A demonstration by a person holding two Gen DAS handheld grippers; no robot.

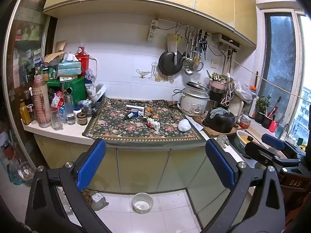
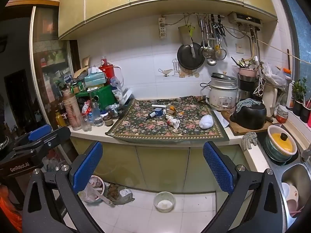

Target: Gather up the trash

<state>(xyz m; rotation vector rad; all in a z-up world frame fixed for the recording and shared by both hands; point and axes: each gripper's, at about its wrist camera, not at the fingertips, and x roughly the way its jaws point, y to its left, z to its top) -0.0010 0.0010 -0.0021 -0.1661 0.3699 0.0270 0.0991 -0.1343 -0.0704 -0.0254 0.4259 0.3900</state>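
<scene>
Open air lies between the cabinet fronts and the floral cloth [image 1: 143, 130]. The clutter of bottles [image 1: 41, 104] crowds its left side; the rice cooker [image 1: 194, 102] and black pot [image 1: 219, 121] crowd its right.

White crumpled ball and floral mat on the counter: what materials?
White crumpled ball: likely tissue or thin paper, matte, with soft wrinkled folds. Floral mat: looks like woven fabric, matte, its front edge draping over the counter. Neither is certain from this far away.

Left gripper [image 1: 155, 163]: black arms, silver screws at seven and five o'clock, textured blue pads [image 1: 90, 164].
</scene>
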